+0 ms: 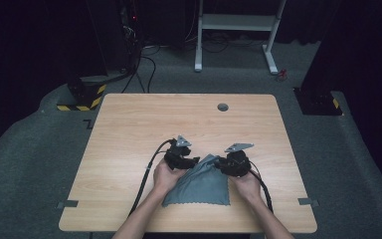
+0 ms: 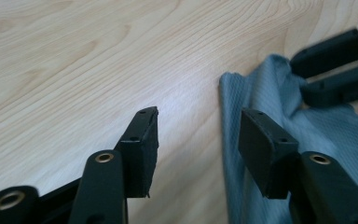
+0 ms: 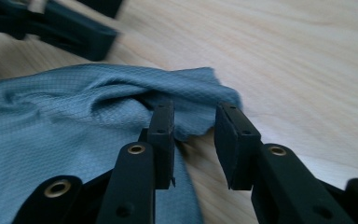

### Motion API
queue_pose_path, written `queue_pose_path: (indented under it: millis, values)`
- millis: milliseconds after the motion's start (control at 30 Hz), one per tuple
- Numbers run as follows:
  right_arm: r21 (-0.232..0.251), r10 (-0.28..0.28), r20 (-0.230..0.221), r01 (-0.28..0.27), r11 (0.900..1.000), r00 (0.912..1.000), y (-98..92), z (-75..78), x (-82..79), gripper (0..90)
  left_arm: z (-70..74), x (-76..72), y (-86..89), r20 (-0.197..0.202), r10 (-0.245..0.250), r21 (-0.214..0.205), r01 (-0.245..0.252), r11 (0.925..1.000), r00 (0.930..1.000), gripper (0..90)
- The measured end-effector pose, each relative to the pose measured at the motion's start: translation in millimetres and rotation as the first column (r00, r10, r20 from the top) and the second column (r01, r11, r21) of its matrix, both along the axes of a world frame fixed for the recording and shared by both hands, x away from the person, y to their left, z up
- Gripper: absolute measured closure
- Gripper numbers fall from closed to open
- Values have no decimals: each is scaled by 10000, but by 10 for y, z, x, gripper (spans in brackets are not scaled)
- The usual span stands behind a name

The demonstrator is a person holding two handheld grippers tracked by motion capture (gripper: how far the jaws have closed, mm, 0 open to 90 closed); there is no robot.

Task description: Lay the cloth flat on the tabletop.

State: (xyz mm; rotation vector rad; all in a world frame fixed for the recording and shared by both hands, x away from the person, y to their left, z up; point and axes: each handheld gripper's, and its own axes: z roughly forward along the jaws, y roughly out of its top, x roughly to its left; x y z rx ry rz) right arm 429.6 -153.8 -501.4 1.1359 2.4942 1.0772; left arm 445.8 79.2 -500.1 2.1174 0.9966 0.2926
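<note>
We look down on a light wooden table (image 1: 129, 124) with a small round grey grommet (image 1: 223, 107) set near its far edge and short strips of grey tape at its side edges. Around the table lies grey carpet; beyond the far edge stands a white frame (image 1: 236, 22), and to the far left of the table sits a black base with yellow-and-black hazard stripes (image 1: 82, 97), cables trailing from it. The room behind is dark.

On the near half of the table, well short of the grommet, lies a grey-blue cloth (image 1: 201, 186). It is roughly three-cornered: its wide scalloped edge runs along the near side of the table and it narrows to a peak that points away from us, toward the grommet, so its long axis runs near to far.

The left gripper (image 2: 196, 135) sits at the cloth's left edge near the peak; its jaws stand apart over bare wood with the cloth's edge just beside the right pad, and nothing is pinched. The right gripper (image 3: 193, 140) is at the peak's right side; its jaws stand apart too, a rumpled fold of cloth lying against the left pad and partly between them, unclamped
</note>
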Motion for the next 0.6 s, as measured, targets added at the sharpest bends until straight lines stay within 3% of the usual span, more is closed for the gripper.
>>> queue_pose_path:
  millis: [133,400,500,600]
  values:
    - [90,-20,-239,22,10000,9997,50,-59,12,729,-61,128,-161,-185,-99,275,105,9996,9998,473]
    - [-568,212,-151,-220,9981,9997,121,-106,24,854,-110,212,-344,-400,-229,640,254,9976,9989,489]
    - [-643,284,-45,-286,9975,9996,134,-108,24,881,-96,203,-393,-336,-249,937,280,9952,9991,609]
    - [-649,254,-57,-257,9976,9997,134,-104,19,885,-85,183,-441,-341,-618,1104,652,9917,9975,747]
